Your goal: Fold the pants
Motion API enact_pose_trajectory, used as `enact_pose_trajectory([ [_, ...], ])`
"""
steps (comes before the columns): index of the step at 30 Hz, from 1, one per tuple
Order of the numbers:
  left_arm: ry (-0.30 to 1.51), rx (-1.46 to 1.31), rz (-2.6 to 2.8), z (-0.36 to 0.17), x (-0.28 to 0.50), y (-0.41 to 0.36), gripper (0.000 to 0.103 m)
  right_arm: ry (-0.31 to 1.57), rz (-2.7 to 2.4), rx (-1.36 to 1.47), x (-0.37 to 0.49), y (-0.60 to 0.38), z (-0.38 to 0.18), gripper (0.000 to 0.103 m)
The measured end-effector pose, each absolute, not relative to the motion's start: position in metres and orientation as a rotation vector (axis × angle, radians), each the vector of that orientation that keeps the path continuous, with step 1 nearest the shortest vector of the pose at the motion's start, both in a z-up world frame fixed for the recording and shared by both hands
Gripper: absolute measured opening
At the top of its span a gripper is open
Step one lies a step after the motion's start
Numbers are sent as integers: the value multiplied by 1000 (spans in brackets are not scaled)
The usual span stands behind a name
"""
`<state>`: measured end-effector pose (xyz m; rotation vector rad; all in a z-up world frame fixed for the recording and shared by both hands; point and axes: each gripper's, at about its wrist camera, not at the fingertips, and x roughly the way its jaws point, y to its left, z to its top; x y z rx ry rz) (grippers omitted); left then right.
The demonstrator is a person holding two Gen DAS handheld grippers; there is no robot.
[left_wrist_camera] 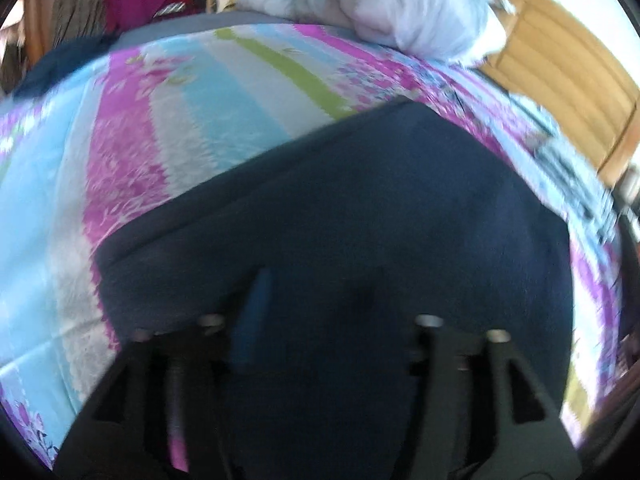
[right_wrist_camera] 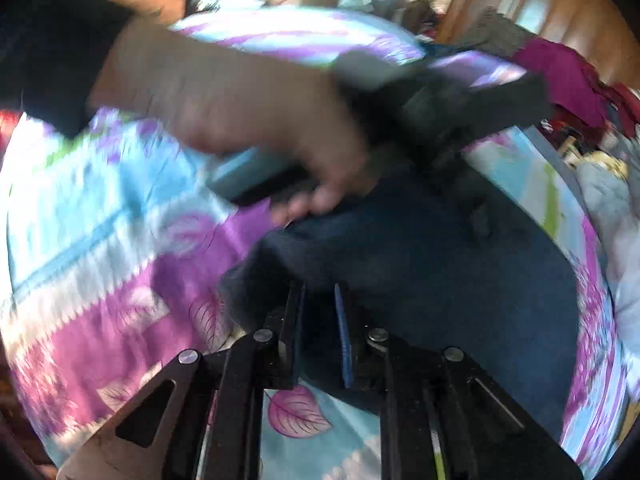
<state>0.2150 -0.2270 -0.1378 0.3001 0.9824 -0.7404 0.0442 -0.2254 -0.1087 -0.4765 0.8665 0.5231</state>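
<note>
Pants (left_wrist_camera: 340, 208): dark navy, lying flat on the bedsheet (left_wrist_camera: 132, 168), filling the lower middle of the left wrist view; far edge runs diagonally across the stripes. In the right wrist view, same cloth (right_wrist_camera: 432, 276) spread to the right, with a rumpled corner rising just ahead of the right gripper.
Left gripper (left_wrist_camera: 316, 300): low over the pants, fingers well apart, nothing between them; blue pad (left_wrist_camera: 256, 308) visible on the inner face of the left finger, heavily blurred.
Right gripper (right_wrist_camera: 320, 316): fingers close but with a narrow gap; dark cloth seen in the gap, whether pinched or merely behind cannot be told.
Left hand (right_wrist_camera: 240, 112): bare, wrapped around the left gripper's handle, crossing the upper part of the right wrist view above the pants; fingertips near the cloth's raised edge; blurred.
Bedsheet: striped pink, blue, white and green with leaf print, under the pants.
Duvet (left_wrist_camera: 392, 4): pale, bunched at the far end of the bed.
Headboard (left_wrist_camera: 560, 80): wooden, far right of the left view.
</note>
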Motion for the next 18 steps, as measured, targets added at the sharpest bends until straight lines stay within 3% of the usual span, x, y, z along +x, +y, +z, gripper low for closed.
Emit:
enact_pose_trajectory([
  [2, 967, 353, -720, -139, 212, -236, 70, 836, 432, -409, 54, -244, -99, 18],
  [8, 969, 358, -690, -138, 214, -238, 71, 920, 174, -256, 80, -299, -116, 19],
  [10, 968, 372, -682, -138, 214, -240, 72, 949, 139, -226, 74, -307, -124, 28],
  [17, 966, 389, -668, -139, 209, -243, 74, 976, 50, -190, 92, -317, -135, 43],
  [18, 965, 391, -668, -139, 209, -243, 74, 978, 38, -177, 94, -322, -138, 49],
])
